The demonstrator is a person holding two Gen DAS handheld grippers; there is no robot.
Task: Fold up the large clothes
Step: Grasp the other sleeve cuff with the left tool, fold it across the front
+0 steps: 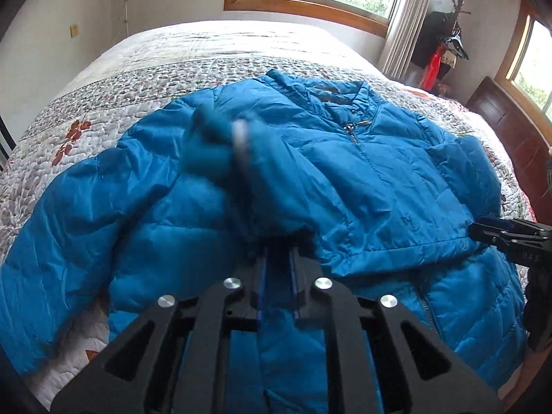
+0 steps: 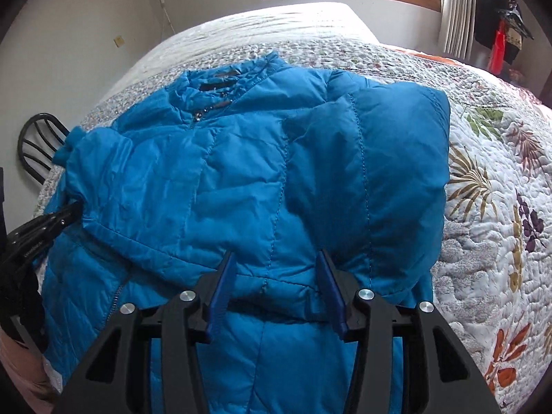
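Note:
A blue quilted puffer jacket point(image 1: 362, 179) lies front up on the bed, zipped, collar toward the far side; it also shows in the right wrist view point(image 2: 241, 186). My left gripper point(image 1: 279, 241) is shut on the cuff of its left sleeve point(image 1: 220, 172), which is lifted over the jacket's front and looks blurred. In the right wrist view the left gripper point(image 2: 74, 208) holds that sleeve at the left edge. My right gripper point(image 2: 276, 258) is open, its blue pads either side of the right sleeve point(image 2: 365, 179), which lies folded across the front. It shows at the right edge point(image 1: 483, 229).
The bed has a floral quilt point(image 2: 490, 179) with bare room to the right and beyond the collar. A black chair back point(image 2: 38, 145) stands at the left. A wooden headboard point(image 1: 510, 127) and a coat rack point(image 1: 452, 45) stand by the windows.

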